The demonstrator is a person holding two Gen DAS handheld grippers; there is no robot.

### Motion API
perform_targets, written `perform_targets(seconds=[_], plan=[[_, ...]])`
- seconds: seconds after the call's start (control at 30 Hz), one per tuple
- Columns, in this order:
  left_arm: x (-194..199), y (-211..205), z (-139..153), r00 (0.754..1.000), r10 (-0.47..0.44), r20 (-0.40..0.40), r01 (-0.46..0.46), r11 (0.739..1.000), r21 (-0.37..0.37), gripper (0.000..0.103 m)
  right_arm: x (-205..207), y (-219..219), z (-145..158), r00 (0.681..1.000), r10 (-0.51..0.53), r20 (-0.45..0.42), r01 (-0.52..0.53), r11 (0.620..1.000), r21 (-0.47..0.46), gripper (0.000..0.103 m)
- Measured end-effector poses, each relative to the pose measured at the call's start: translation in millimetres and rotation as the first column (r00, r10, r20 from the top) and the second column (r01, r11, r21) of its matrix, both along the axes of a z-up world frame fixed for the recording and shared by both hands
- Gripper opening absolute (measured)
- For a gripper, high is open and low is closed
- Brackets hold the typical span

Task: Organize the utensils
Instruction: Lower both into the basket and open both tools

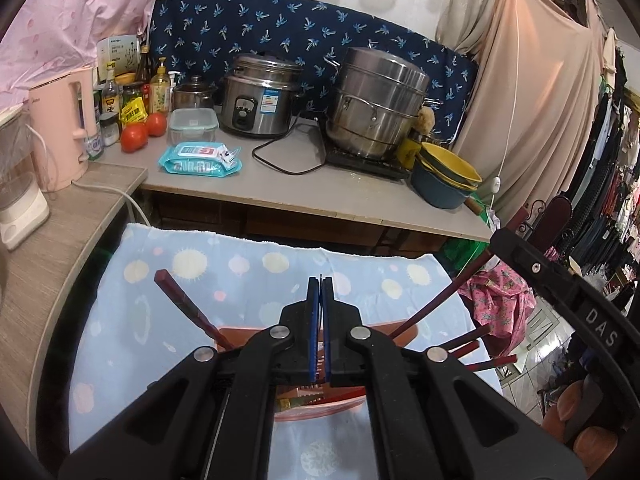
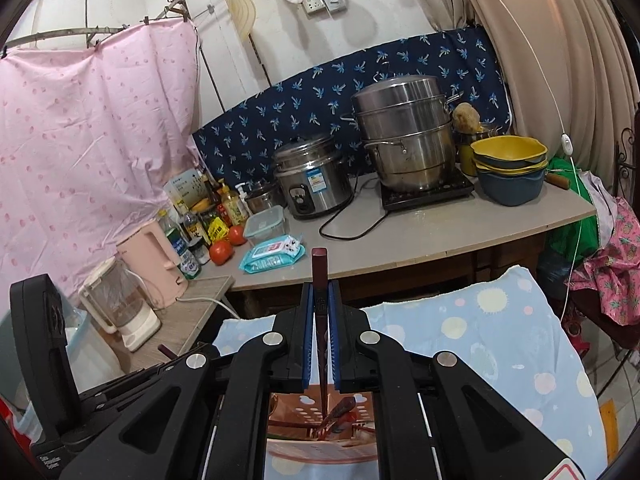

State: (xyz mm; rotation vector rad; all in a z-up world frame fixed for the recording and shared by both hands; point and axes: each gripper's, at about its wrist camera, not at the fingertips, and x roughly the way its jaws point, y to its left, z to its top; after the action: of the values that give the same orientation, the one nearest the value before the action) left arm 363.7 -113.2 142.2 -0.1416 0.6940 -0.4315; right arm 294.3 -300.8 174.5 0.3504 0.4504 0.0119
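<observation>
The pink perforated plastic utensil basket (image 2: 320, 404) is sitting on the pale blue dotted cloth (image 2: 500, 344), holding several dark red chopsticks (image 1: 460, 344) that are leaning out over its rim. Directly above the basket, the right gripper (image 2: 321, 300) is pinching one dark red square-ended chopstick (image 2: 320, 272) upright, its lower end reaching into the basket. The left gripper (image 1: 320, 292) is hovering over the basket too, its blue pads (image 1: 313, 320) pressed together on nothing.

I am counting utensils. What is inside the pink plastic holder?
Several dark red chopsticks stand inside the pink plastic holder, leaning outward. The hand-held gripper covers its middle, so no full count.
</observation>
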Motion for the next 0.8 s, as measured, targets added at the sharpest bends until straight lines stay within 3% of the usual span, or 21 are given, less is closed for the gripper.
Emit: perform_targets(seconds=[0.07, 0.2, 0.53, 0.67, 0.8], plan=[[0, 0, -2, 1.000, 0.013, 0.003, -0.013, 1.000, 0.006, 0.002, 2, 1, -4, 1.000, 0.007, -0.013, -0.007, 1.000, -0.002, 0.007], [-1, 5, -2, 0.999, 0.038, 0.006, -0.038, 0.999, 0.008, 0.029, 1, 2, -8, 1.000, -0.009, -0.016, 0.008, 1.000, -0.013, 0.014], [-16, 8, 7, 0.997, 0.057, 0.045, -0.058, 0.998, 0.034, 0.035, -9, 1, -8, 1.000, -0.012, -0.020, 0.012, 1.000, -0.008, 0.016], [-30, 10, 12, 0.995, 0.069, 0.072, -0.073, 0.996, 0.056, 0.036, -22, 2, -8, 1.000, -0.008, -0.020, 0.008, 1.000, -0.003, 0.022], [-50, 15, 11, 0.992, 0.095, 0.088, -0.103, 0.991, 0.088, 0.046, -42, 6, -10, 1.000, -0.003, -0.025, 0.002, 1.000, -0.013, 0.023]])
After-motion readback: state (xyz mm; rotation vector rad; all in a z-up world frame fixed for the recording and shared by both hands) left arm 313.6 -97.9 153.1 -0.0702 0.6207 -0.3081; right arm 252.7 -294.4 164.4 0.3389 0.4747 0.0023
